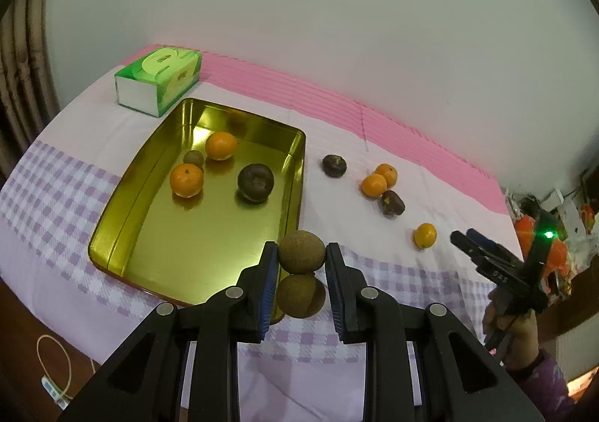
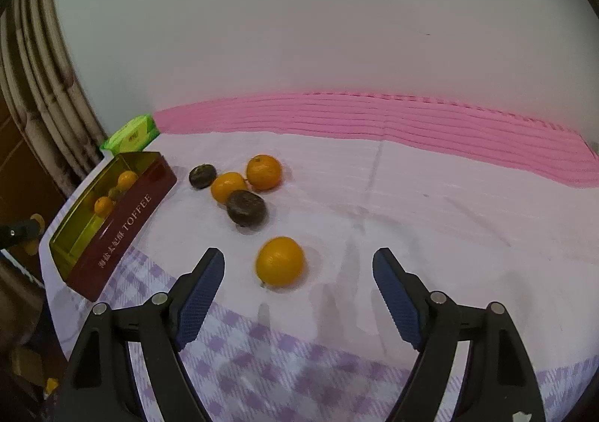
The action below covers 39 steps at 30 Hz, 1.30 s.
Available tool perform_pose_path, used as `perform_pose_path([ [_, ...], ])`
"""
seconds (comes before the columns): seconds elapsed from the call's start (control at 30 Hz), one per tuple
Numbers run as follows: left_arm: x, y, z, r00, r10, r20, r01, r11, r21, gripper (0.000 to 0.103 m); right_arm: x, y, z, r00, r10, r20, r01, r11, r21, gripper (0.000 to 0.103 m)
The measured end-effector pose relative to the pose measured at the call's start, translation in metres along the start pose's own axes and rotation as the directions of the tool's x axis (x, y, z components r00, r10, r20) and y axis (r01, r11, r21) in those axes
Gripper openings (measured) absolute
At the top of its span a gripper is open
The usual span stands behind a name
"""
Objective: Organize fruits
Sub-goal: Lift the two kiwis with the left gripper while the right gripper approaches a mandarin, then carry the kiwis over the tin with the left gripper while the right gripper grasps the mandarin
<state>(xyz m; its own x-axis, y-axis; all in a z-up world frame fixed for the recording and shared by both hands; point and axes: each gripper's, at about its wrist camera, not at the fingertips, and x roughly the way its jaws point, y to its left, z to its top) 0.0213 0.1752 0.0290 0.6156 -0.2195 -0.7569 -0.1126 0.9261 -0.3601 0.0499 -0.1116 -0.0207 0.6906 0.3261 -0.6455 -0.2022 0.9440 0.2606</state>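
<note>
My left gripper [image 1: 301,253] is shut on a brown round fruit [image 1: 301,251], with a second brown fruit [image 1: 300,295] stuck just below it, held over the near right corner of the gold tin tray [image 1: 123,234]. The tray holds two oranges [image 1: 186,179], a small brown fruit [image 1: 194,158] and a dark fruit [image 1: 255,182]. My right gripper [image 2: 298,266] is open, with a lone orange [image 2: 280,261] between its fingertips on the cloth. Two more oranges [image 2: 263,172] and two dark fruits [image 2: 246,208] lie beyond. The right gripper also shows in the left wrist view [image 1: 468,238].
A green tissue box [image 1: 159,80] stands behind the tray's far left corner. The tray's red side reads TOFFEE [image 2: 127,223]. The table has a pink and purple checked cloth [image 2: 299,366] against a white wall. Clutter lies past the table's right edge [image 1: 554,227].
</note>
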Motion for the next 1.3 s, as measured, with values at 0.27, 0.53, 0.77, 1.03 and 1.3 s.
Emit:
perform_pose_path([
  [0.27, 0.002, 0.008, 0.001, 1.0, 0.007, 0.0, -0.007, 1.0, -0.013, 0.026, 0.035, 0.008, -0.01, 0.996, 0.004, -0.085, -0.001, 0.999, 0.038, 0.079],
  [0.53, 0.006, 0.011, 0.0, 1.0, 0.006, -0.007, -0.006, 1.0, -0.017, 0.026, 0.061, 0.01, -0.006, 0.992, -0.029, -0.127, 0.035, 0.998, 0.046, 0.061],
  [0.77, 0.014, 0.018, -0.002, 1.0, 0.014, -0.024, -0.015, 1.0, -0.025, 0.026, 0.066, 0.015, -0.008, 0.991, -0.022, -0.135, 0.023, 1.0, 0.01, 0.035],
  [1.03, 0.019, 0.028, -0.002, 0.999, 0.028, -0.025, -0.029, 0.999, -0.047, 0.026, 0.053, 0.017, -0.027, 0.995, -0.069, -0.073, 0.068, 0.997, -0.021, 0.035],
  [1.3, 0.026, 0.039, 0.001, 0.998, 0.061, -0.015, -0.062, 0.997, -0.053, 0.026, 0.051, 0.012, -0.027, 0.995, -0.067, -0.068, 0.068, 0.998, 0.014, 0.035],
])
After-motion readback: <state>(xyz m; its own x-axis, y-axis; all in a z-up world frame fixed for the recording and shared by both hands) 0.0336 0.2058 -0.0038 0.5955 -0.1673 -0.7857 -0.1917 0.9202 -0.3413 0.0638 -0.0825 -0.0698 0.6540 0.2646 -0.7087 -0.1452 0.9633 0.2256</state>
